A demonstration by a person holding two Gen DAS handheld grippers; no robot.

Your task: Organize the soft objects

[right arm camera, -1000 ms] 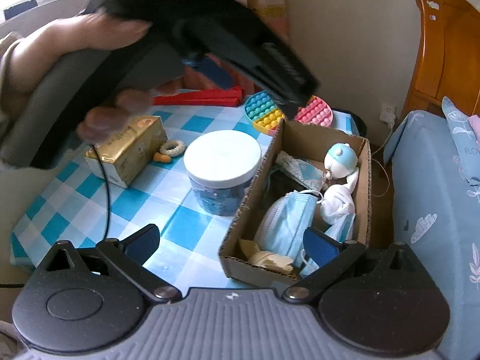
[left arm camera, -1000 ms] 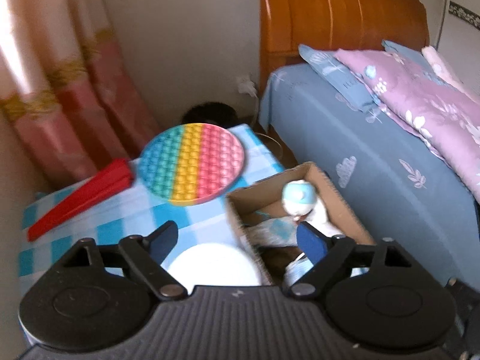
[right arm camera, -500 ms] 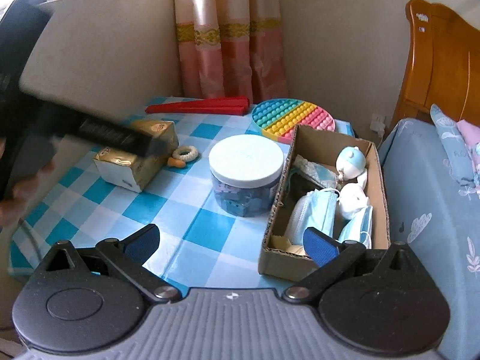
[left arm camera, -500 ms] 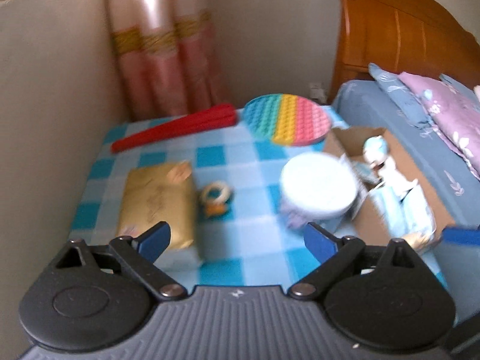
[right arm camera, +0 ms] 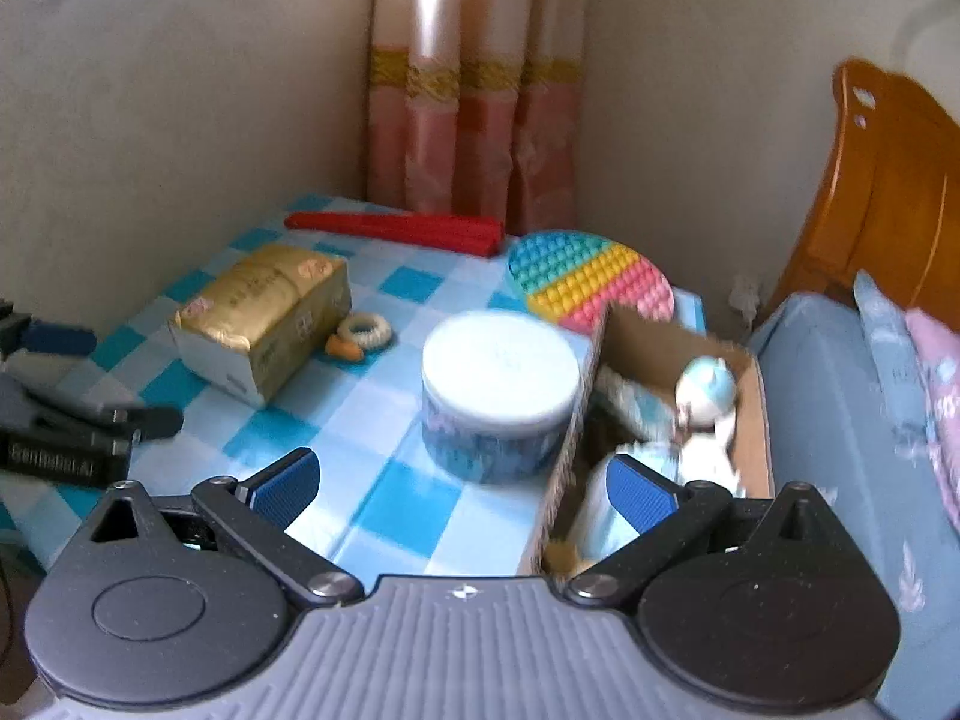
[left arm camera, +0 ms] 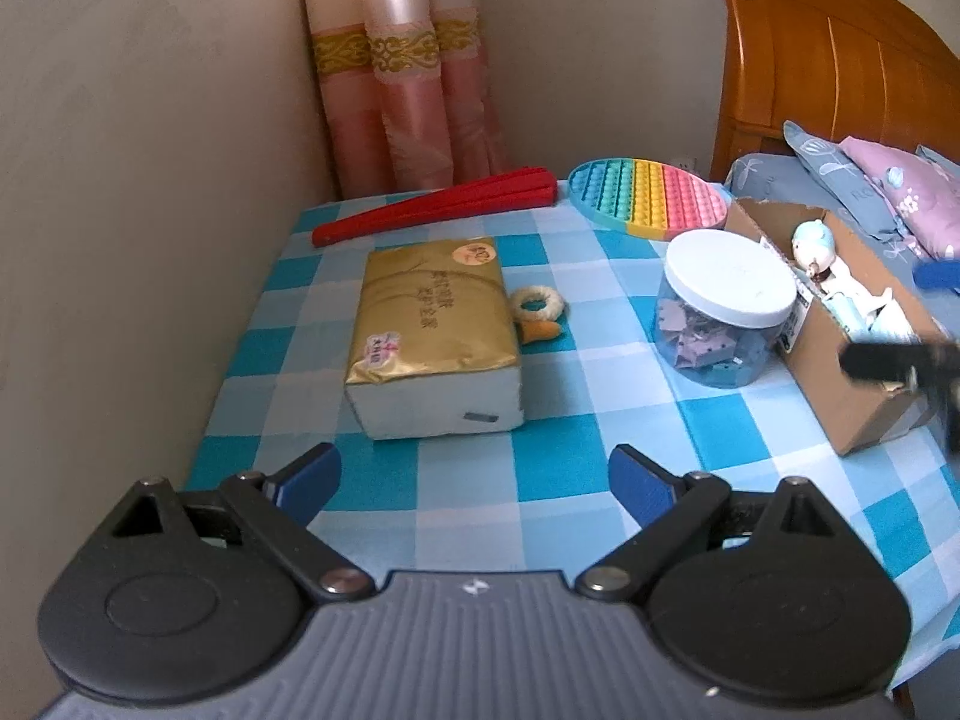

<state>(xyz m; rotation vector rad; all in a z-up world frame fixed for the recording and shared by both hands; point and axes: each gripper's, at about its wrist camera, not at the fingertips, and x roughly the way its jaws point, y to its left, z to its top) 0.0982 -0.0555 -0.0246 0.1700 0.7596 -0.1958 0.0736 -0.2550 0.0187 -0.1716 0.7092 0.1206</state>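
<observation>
Tissue pack [left arm camera: 431,324] lies near the tablecloth [left arm camera: 540,468] edge, seemingly unobstructed.

One gold tissue pack [left arm camera: 432,330], ahead of the left fingers; one crocheted ring [left arm camera: 537,304]; one red folded fan [left arm camera: 438,207]; one rainbow pop mat [left arm camera: 648,198]; one white-lidded jar [left arm camera: 729,315]; one cardboard box [left arm camera: 840,384], right of them; one round-headed doll [left arm camera: 813,243] inside.

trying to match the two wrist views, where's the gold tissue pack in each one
Left wrist: the gold tissue pack lies centre-left, just ahead of the camera.
Right wrist: it sits at mid-left, turned at an angle.
Shared landmark: the red folded fan lies behind the pack, in front of the curtain, in both views.
</observation>
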